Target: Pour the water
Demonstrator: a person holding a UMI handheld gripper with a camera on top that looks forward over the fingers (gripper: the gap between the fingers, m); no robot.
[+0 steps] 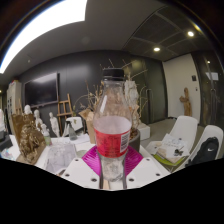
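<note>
art studio, easel point(66, 108), plaster figures point(40, 122)

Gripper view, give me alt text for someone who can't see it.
A clear bottle with a red label stands upright between the gripper fingers over a white table. Clutter and a white chair lie beyond in a dim room.

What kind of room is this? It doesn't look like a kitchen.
Probably an art studio or workshop. An easel stands at the back, pale sculptures crowd the table, and the claw grips a bottle.
</note>
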